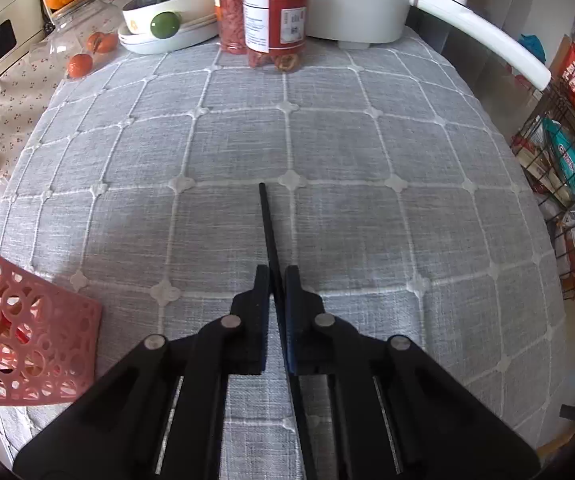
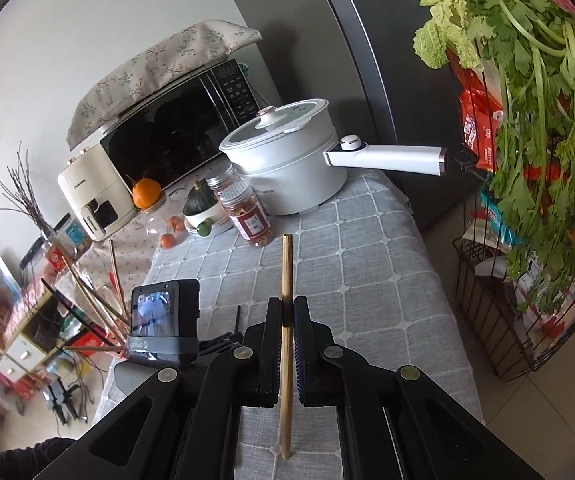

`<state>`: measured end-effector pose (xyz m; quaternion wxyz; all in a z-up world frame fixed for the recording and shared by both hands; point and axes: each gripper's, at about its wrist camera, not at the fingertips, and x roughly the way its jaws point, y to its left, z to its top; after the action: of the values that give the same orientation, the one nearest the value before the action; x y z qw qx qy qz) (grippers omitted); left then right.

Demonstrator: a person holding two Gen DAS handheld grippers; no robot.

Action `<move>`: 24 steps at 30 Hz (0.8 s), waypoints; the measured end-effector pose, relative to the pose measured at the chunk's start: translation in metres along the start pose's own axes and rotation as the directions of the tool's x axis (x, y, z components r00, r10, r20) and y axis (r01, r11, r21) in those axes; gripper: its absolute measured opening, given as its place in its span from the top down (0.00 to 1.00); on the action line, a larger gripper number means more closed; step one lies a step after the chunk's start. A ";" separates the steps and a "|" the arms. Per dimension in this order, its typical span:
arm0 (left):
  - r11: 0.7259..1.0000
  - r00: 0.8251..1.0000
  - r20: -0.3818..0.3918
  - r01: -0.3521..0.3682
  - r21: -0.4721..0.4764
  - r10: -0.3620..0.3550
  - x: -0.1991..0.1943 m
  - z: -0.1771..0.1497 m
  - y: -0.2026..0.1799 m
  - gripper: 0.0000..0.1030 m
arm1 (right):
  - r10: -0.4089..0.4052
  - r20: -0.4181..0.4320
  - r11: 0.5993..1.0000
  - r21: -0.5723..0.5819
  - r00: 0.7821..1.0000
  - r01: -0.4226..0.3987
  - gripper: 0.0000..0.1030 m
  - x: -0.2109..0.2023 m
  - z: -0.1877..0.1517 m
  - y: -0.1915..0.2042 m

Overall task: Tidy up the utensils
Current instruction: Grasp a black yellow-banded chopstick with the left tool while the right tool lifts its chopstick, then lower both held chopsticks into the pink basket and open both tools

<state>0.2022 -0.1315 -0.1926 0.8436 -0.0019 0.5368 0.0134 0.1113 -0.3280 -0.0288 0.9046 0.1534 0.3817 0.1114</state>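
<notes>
My left gripper (image 1: 276,276) is shut on a black chopstick (image 1: 267,224) that sticks forward over the grey checked tablecloth (image 1: 327,144). A pink perforated utensil basket (image 1: 27,340) stands at the left edge of the left wrist view. My right gripper (image 2: 287,308) is shut on a wooden chopstick (image 2: 286,272) held upright above the table. In the right wrist view the left gripper's camera unit (image 2: 163,320) shows at lower left, with several chopsticks (image 2: 91,304) fanning out of the holder behind it.
At the table's far end stand a white pot with a long handle (image 2: 287,160), two jars of dried fruit (image 1: 275,16), a bowl with a squash (image 1: 167,4) and small oranges (image 1: 79,64). A wire rack with greens (image 2: 527,240) stands to the right.
</notes>
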 end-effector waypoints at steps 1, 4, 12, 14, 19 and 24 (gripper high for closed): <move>1.000 1.000 0.000 0.014 0.005 -0.014 -0.002 -0.001 -0.002 0.93 | -0.001 0.000 1.000 0.003 1.000 0.001 0.95 0.000 0.000 -0.001; 0.997 0.998 0.033 0.056 0.047 -0.058 -0.019 -0.007 -0.007 0.94 | -0.014 -0.001 1.000 0.003 1.000 0.014 0.95 -0.002 -0.001 -0.002; 0.962 0.955 0.195 0.183 0.205 -0.223 -0.112 -0.042 -0.025 0.94 | -0.045 0.025 0.999 0.006 0.999 0.045 0.95 -0.017 0.001 0.002; 0.946 0.934 0.239 0.207 0.248 -0.267 -0.140 -0.053 -0.022 0.94 | -0.045 0.041 0.999 -0.005 0.998 0.045 0.95 -0.022 0.002 0.007; 0.913 0.869 0.331 0.268 0.308 -0.367 -0.202 -0.075 0.001 0.94 | -0.033 0.085 0.999 -0.040 0.996 0.037 0.95 -0.040 0.007 0.024; 0.889 0.787 0.435 0.302 0.345 -0.436 -0.263 -0.081 0.031 0.94 | -0.008 0.163 0.995 -0.097 0.987 0.024 0.95 -0.066 0.017 0.053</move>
<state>0.0170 -0.1070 0.0118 0.9323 0.0051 0.2849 -0.2228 0.0739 -0.3032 0.0443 0.9401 0.1138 0.3020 0.1102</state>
